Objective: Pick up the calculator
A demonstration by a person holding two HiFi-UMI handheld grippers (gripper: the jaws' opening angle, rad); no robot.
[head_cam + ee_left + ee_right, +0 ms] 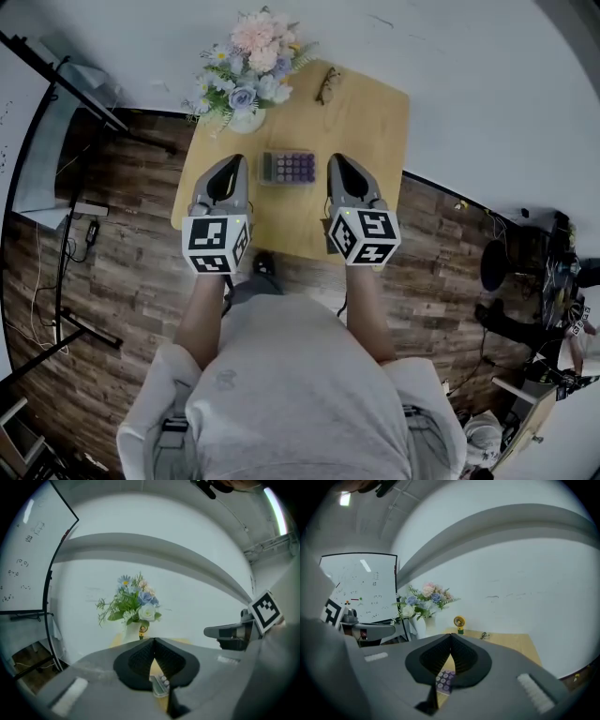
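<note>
The calculator (pixel 289 168), grey with purple keys, lies on the wooden table (pixel 375 122) between my two grippers. My left gripper (pixel 231 162) hovers just left of it, jaws shut with nothing in them. On the other side my right gripper (pixel 338 160) is likewise shut and empty. In the left gripper view the closed jaws (pixel 153 642) hide most of the calculator (pixel 161 684), which shows low through the gap. In the right gripper view the shut jaws (pixel 451 637) sit above the calculator's purple keys (pixel 445 680).
A white vase of flowers (pixel 248 66) stands at the table's far left corner, with glasses (pixel 328 84) lying to its right. A small yellow fan (pixel 459 622) stands by the wall. A whiteboard (pixel 361 588) is off to the left, and wood floor surrounds the table.
</note>
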